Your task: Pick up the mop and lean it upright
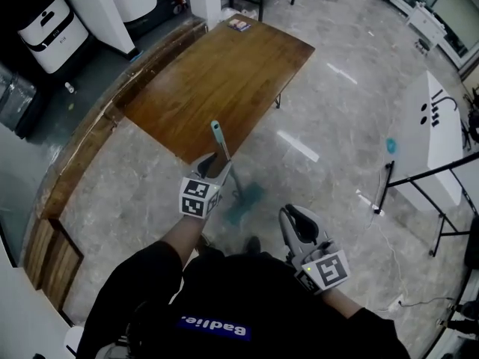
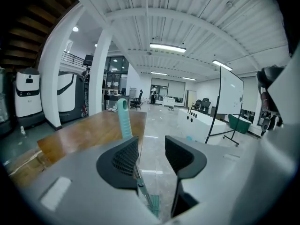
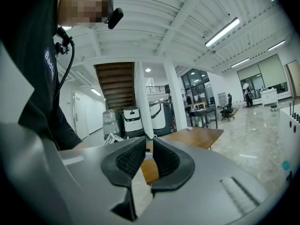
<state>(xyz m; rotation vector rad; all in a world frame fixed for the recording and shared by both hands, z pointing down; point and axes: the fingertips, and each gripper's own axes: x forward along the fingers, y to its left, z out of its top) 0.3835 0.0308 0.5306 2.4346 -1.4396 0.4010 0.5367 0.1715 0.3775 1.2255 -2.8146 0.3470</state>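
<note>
The mop stands tilted, its teal handle (image 1: 217, 135) resting against the near edge of the wooden table (image 1: 217, 73) and its teal head (image 1: 244, 200) on the floor. My left gripper (image 1: 218, 167) is at the shaft just below the handle and stands open. In the left gripper view the handle (image 2: 123, 118) rises behind the left jaw, the shaft (image 2: 140, 186) runs down through the gap close to that jaw, and the left gripper (image 2: 152, 151) does not clamp it. My right gripper (image 1: 295, 219) hovers by my body, shut and holding nothing; the right gripper (image 3: 149, 156) points toward the table (image 3: 197, 137).
A whiteboard on a black stand (image 1: 438, 129) is at the right, with a cable on the floor near it. White machines (image 1: 52, 21) stand at the back left behind a curved wooden ledge (image 1: 75, 155). Marble floor surrounds the table.
</note>
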